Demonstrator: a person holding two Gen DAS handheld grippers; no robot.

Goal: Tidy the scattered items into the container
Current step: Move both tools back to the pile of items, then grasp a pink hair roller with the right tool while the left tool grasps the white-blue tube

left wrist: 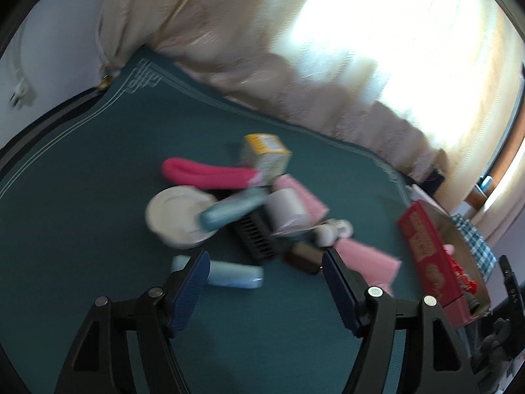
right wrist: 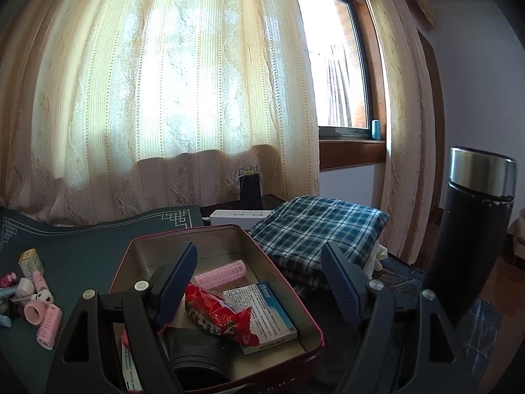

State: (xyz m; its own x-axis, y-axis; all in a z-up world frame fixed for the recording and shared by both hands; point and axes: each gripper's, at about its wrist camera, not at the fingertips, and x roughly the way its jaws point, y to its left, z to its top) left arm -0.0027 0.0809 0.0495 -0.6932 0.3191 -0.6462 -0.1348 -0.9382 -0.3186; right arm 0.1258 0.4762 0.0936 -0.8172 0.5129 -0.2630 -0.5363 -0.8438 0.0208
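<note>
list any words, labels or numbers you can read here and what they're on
None can be read for certain.
Red snack packet: large print, creased, unreadable.
White and blue leaflet box: lines of small print, too small.
Red tin side: pale lettering, blurred.
Yellow box: label blurred.
Paper at the tin's near corner: print too small.

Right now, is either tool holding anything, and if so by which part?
Nothing is held. The left tool is open above the scattered items on the green mat; the right tool is open over the tin, with nothing between its pads.
</note>
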